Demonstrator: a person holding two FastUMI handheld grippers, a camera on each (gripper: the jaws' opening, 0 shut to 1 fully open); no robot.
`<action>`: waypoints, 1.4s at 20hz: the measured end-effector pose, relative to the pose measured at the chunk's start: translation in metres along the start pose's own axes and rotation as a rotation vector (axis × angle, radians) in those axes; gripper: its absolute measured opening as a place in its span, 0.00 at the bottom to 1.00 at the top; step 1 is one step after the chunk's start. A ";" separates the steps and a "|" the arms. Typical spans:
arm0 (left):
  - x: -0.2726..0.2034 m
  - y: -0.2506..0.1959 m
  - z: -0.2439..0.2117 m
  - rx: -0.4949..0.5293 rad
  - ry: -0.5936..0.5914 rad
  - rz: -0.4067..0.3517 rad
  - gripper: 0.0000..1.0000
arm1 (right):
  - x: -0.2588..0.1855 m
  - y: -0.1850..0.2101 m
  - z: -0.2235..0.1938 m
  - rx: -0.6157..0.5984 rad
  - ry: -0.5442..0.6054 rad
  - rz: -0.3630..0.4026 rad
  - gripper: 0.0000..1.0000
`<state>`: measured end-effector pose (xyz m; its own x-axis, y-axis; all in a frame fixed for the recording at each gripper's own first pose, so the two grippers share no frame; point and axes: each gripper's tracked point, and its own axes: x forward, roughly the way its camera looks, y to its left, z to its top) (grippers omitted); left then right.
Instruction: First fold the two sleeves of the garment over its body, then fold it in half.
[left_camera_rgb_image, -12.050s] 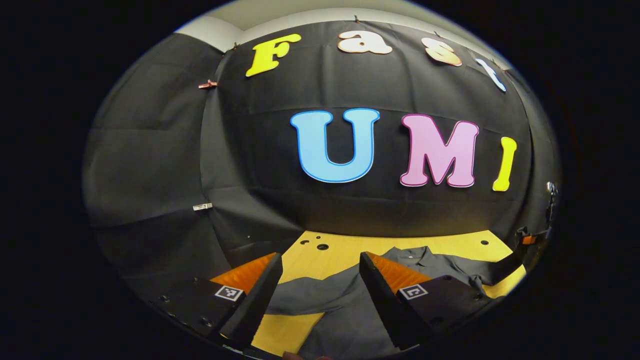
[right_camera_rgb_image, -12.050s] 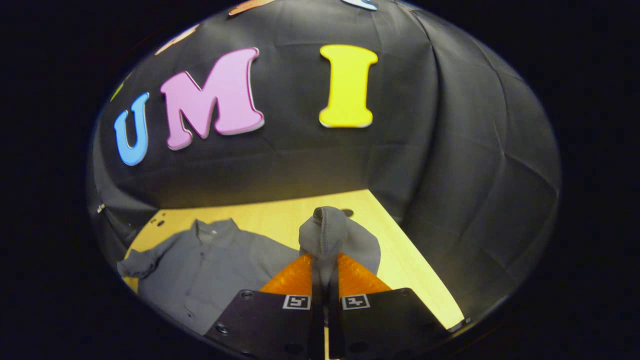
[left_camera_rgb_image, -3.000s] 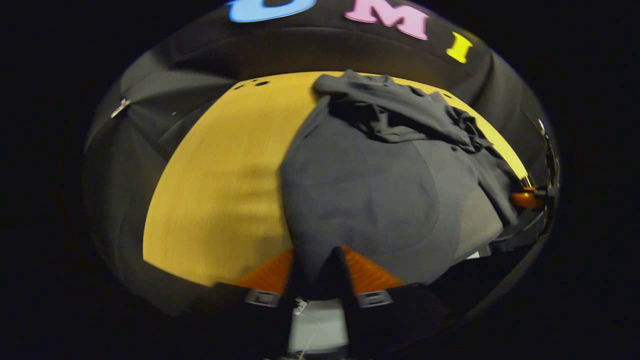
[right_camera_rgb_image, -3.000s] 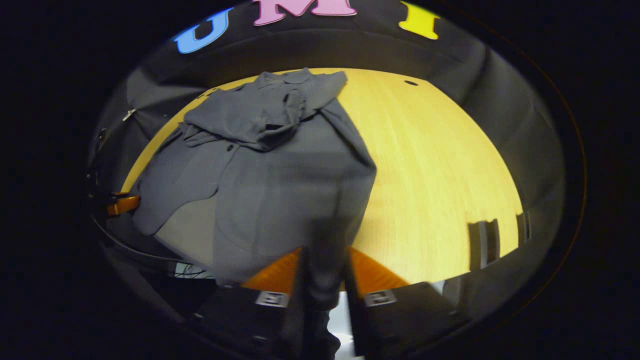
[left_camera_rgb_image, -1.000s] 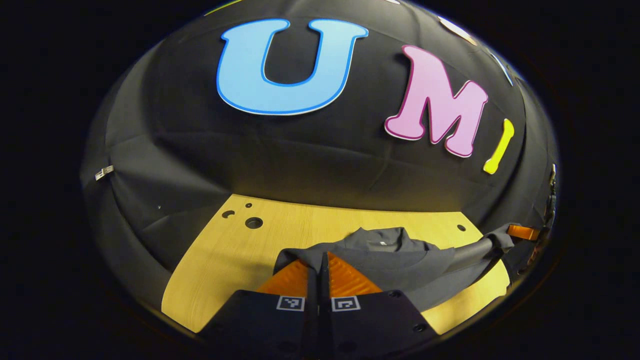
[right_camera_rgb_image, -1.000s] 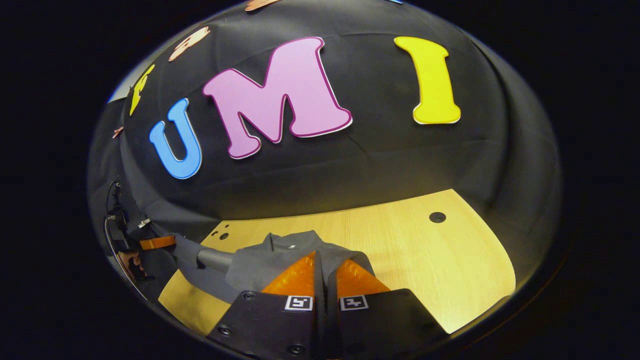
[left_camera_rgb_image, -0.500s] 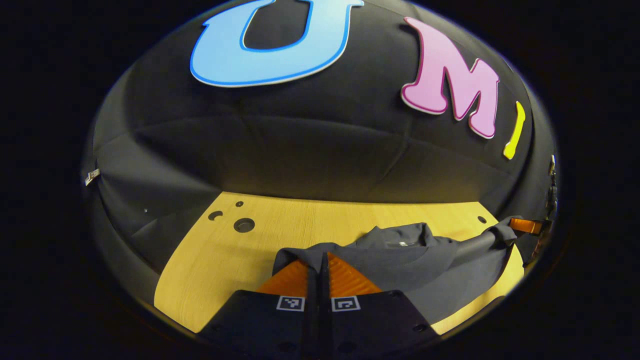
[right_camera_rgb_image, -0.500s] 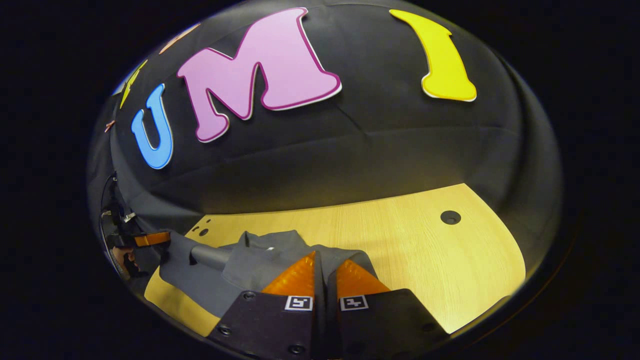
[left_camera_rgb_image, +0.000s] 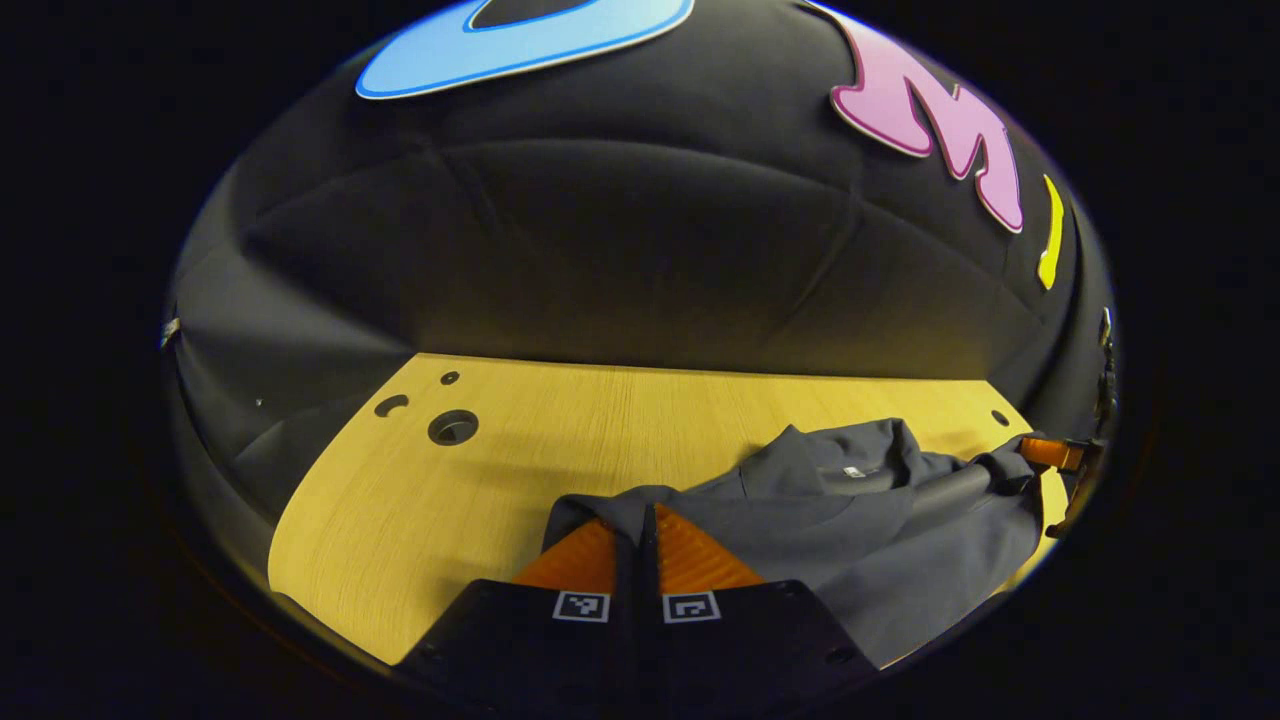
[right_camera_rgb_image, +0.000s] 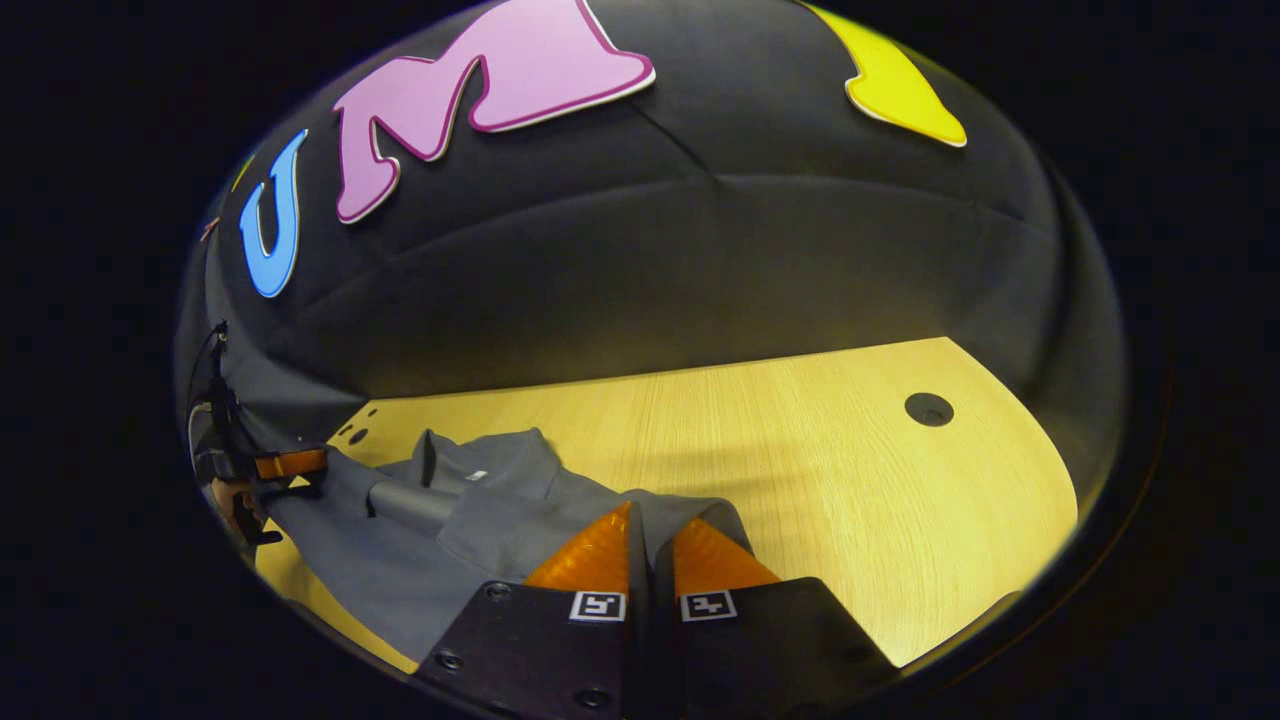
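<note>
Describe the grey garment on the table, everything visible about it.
The garment is a dark grey collared shirt of soft woven-looking cloth, lying rumpled on the yellow wooden table. Its collar faces the booth wall, a small pale tag inside it. A hem edge is pulled over toward the collar, each corner pinched in a closed tool: the left tool and the right tool. A rolled fold runs between them.

The left gripper (left_camera_rgb_image: 637, 530) has two wedge-shaped fingers with ribbed inner faces, set on flat dark mounting blocks. Each block carries a small square black-and-white marker just behind its finger and round screws near the outer edges. The right gripper (right_camera_rgb_image: 652, 530) is built the same way.
</note>
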<state>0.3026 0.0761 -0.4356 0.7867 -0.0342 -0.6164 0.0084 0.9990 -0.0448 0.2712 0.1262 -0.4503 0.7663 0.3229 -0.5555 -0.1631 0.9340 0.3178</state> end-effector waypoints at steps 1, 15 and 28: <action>0.005 0.000 -0.004 0.012 0.013 0.004 0.05 | 0.004 -0.002 -0.004 -0.004 0.008 -0.005 0.05; -0.004 -0.014 -0.015 -0.044 -0.020 -0.020 0.41 | -0.005 -0.008 -0.006 -0.019 0.025 -0.052 0.62; -0.130 -0.058 0.023 0.027 -0.129 -0.119 0.96 | -0.117 0.048 0.043 -0.021 -0.097 0.005 0.86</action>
<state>0.2140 0.0230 -0.3343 0.8519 -0.1503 -0.5016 0.1220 0.9885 -0.0891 0.2009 0.1266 -0.3369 0.8220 0.3122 -0.4762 -0.1792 0.9356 0.3041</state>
